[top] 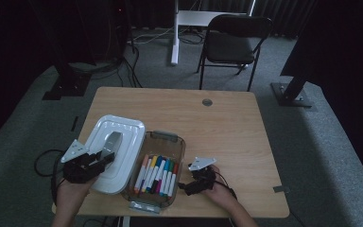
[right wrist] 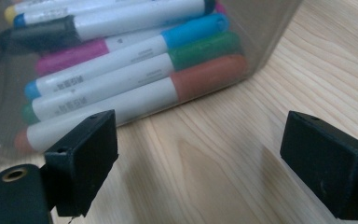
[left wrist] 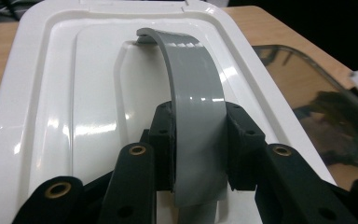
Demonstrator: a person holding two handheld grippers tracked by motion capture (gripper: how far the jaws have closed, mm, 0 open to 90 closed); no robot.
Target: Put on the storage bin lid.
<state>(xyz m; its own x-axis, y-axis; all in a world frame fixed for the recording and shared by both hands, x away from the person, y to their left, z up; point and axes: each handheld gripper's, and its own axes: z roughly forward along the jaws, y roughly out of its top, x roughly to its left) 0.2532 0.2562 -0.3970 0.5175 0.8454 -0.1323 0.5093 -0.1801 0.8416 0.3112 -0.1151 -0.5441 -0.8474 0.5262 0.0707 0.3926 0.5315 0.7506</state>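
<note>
White plastic lid (left wrist: 74,107) with a grey strap handle (left wrist: 198,112), that's what I've got in my left gripper (left wrist: 199,140). Jaws clamped on either side of the handle, and in the high view the lid sits tilted, its right edge over the clear box's (top: 178,146) left rim. The lower end of the handle runs out of the left gripper view, so I can't see where it joins the lid.

My right gripper (right wrist: 200,154) has its fingers wide apart with nothing between them, just bare wood, hovering right next to the box's right wall. The markers (right wrist: 121,88) lie inside the box in a stack, white barrels with coloured caps, but the tinted wall makes the back ones murky and the print on them is too blurry to read.

The table (top: 227,123) is light wood with a small round grommet (top: 207,102) near the far edge. Room's really dim: grey carpet, a black folding chair (top: 231,45) behind the table, cables on the floor, dark stands either side.
</note>
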